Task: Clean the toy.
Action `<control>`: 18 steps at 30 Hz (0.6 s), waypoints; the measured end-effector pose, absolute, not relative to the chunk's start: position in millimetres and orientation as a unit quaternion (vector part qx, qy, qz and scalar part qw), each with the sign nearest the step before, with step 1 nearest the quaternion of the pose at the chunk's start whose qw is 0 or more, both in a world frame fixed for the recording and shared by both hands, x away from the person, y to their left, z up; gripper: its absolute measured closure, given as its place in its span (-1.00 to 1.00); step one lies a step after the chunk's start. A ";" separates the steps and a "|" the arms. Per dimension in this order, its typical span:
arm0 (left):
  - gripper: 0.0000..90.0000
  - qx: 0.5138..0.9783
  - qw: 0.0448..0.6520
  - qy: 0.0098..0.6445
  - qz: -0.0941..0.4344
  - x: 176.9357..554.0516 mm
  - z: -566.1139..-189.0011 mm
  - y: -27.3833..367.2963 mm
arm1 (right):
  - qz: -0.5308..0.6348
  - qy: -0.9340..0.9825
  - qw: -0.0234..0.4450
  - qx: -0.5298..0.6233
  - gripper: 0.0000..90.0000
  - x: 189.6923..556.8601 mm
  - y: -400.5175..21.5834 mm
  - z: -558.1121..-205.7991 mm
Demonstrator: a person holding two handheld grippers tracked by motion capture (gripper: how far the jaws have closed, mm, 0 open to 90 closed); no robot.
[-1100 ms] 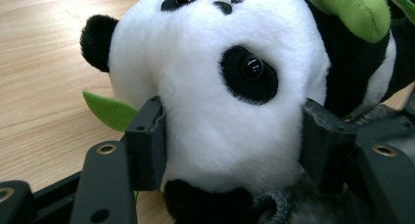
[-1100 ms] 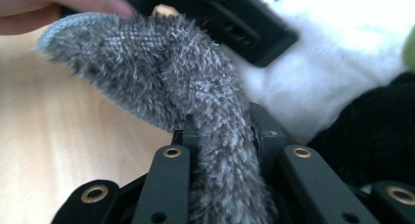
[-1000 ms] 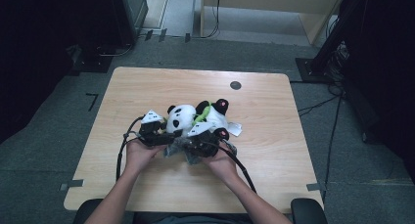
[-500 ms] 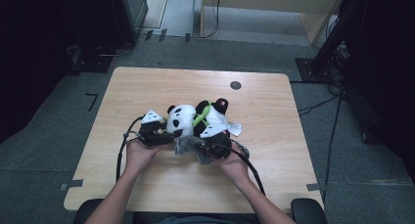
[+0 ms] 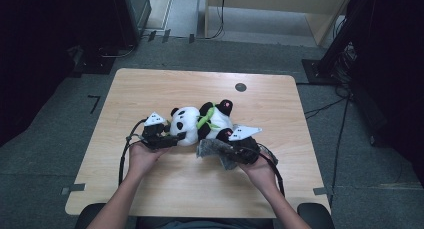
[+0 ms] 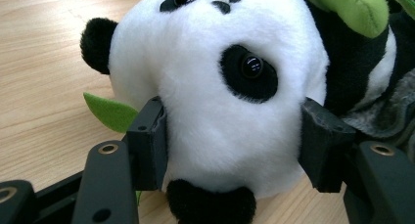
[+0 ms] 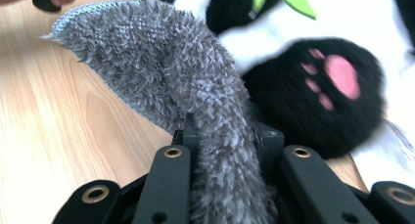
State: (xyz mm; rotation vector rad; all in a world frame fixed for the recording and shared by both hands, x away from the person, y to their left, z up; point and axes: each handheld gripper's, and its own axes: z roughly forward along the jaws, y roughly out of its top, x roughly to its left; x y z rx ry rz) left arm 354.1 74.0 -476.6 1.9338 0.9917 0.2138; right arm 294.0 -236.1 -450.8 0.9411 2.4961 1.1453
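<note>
On the left, the left tongs (image 5: pixel 172 138) clamp the white head of the toy panda (image 5: pixel 200 123), which lies on its side mid-bench (image 5: pixel 150 89); their pads sink into the plush, and the lower ear is cut off at the edge of the left gripper view. On the right, the right tongs (image 5: pixel 220 151) pinch a grey shaggy cloth (image 7: pixel 166 67) that hides their tips, beside a blurred black paw

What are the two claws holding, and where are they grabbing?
The left claw squeezes the toy panda by the sides of its head. The right claw pinches the fuzzy grey cloth at a bunched end.
</note>
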 end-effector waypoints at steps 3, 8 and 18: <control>-0.16 0.787 0.460 0.402 0.089 353.9 -476.7 73.6 | 0.390 0.852 0.114 0.329 0.66 293.3 -246.6 -451.0; -0.16 0.787 0.460 0.401 0.090 353.6 -476.7 73.5 | 0.385 0.850 0.112 0.342 0.65 294.1 -262.7 -450.4; -0.16 0.786 0.461 0.401 0.090 353.9 -477.0 73.7 | 0.386 0.841 0.113 0.363 0.65 300.0 -289.9 -451.6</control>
